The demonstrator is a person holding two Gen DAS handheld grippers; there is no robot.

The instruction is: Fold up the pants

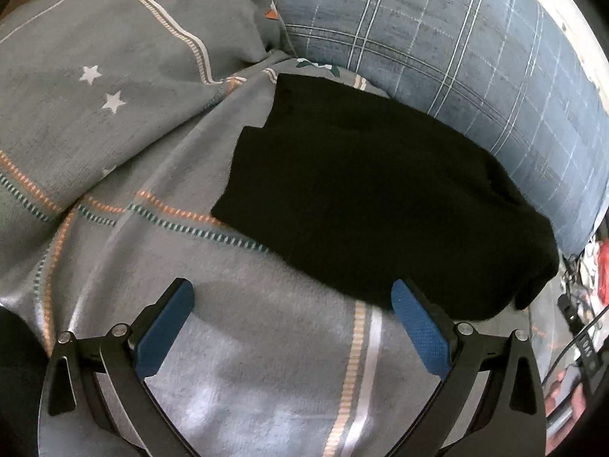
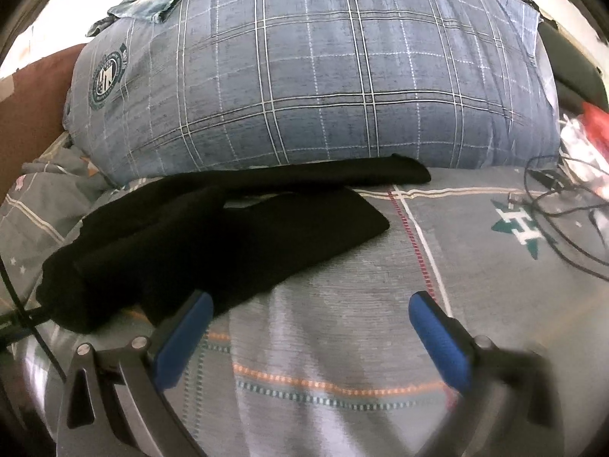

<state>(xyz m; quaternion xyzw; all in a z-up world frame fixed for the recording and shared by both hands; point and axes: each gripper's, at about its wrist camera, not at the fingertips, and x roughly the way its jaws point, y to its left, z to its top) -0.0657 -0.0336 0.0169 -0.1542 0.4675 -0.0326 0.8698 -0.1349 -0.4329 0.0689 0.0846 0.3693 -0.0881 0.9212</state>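
Observation:
The black pants (image 1: 365,194) lie folded in a thick bundle on the grey patterned bedsheet (image 1: 266,342), against a blue plaid pillow. In the right wrist view the pants (image 2: 213,236) sit left of centre, with one leg stretched to the right along the pillow's base. My left gripper (image 1: 292,301) is open and empty, just in front of the bundle's near edge; its right finger is at the fabric's edge. My right gripper (image 2: 312,308) is open and empty, its left finger next to the bundle's near edge.
The blue plaid pillow (image 2: 323,68) stands behind the pants. A grey quilt with stars (image 1: 95,87) is bunched at the left. Black cables (image 2: 563,205) and red-white clutter (image 2: 593,129) lie at the right edge of the bed.

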